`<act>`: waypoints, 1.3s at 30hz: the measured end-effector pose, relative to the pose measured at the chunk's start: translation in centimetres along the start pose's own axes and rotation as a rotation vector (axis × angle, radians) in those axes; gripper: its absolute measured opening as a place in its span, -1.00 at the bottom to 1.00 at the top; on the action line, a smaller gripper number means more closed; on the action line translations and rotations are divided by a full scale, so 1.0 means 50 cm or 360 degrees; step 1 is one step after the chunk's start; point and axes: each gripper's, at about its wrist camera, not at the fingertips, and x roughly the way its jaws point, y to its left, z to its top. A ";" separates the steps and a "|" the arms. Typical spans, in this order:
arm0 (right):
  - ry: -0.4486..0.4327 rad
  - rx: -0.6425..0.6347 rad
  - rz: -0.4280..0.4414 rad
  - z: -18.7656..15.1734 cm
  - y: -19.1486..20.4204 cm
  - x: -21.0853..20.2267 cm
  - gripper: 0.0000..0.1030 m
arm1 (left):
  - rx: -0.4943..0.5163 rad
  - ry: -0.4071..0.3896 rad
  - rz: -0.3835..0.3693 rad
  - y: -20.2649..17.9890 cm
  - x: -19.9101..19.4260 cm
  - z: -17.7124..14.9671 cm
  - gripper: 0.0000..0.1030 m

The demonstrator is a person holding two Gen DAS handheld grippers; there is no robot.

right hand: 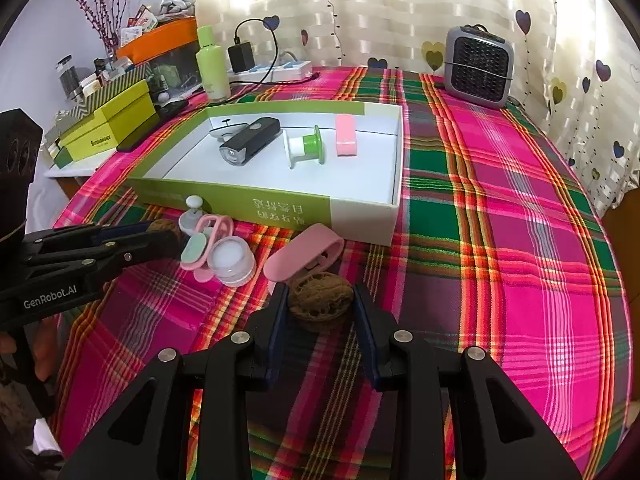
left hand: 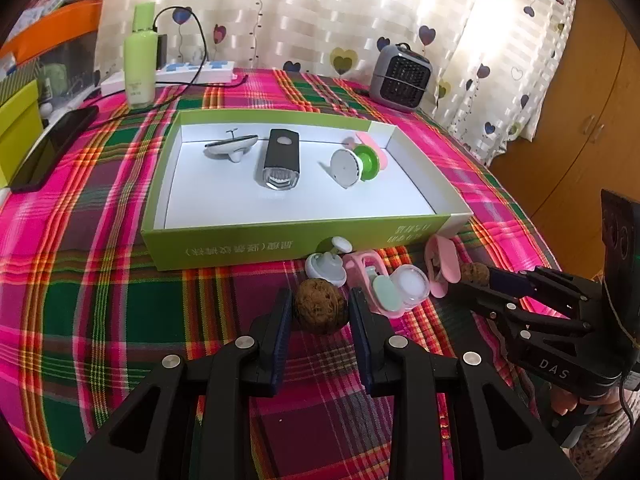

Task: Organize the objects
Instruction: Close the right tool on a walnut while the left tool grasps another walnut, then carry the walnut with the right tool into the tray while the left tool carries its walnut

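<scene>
A: What has the left claw (left hand: 322, 312) got?
B: Its two pads are closed against the sides of a brown walnut (left hand: 319, 307) that sits on the plaid cloth of the bench (left hand: 120, 288), just in front of the green-and-white box (left hand: 280, 240).
A: And the right claw (right hand: 320, 304)?
B: The same: narrowed on a second walnut (right hand: 320, 300), pads pressing both its sides, the nut resting on the cloth beside a pink clip (right hand: 300, 256).
A: What lies between them?
B: A small clear jar (left hand: 410, 284), a pink-and-mint clip (left hand: 374, 286) and a white knobbed piece (left hand: 326, 266), close together near the box wall.
A: And in the box?
B: A black flashlight (left hand: 280, 164), a white-and-green spool (left hand: 354, 164), a pink block (right hand: 346, 136) and a white saucer-shaped gadget (left hand: 232, 146).
</scene>
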 end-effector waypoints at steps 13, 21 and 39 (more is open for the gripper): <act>-0.0051 -0.0010 0.0026 0.012 0.007 -0.022 -0.36 | 0.0019 -0.0042 0.0001 -0.012 -0.025 0.003 -0.49; -0.0088 -0.0032 0.0040 0.027 0.018 -0.034 -0.36 | 0.0022 -0.0065 0.0000 -0.014 -0.038 0.013 -0.49; -0.0153 -0.0101 0.0068 0.077 0.043 -0.031 -0.36 | 0.0019 -0.0131 0.0023 -0.004 -0.055 0.047 -0.49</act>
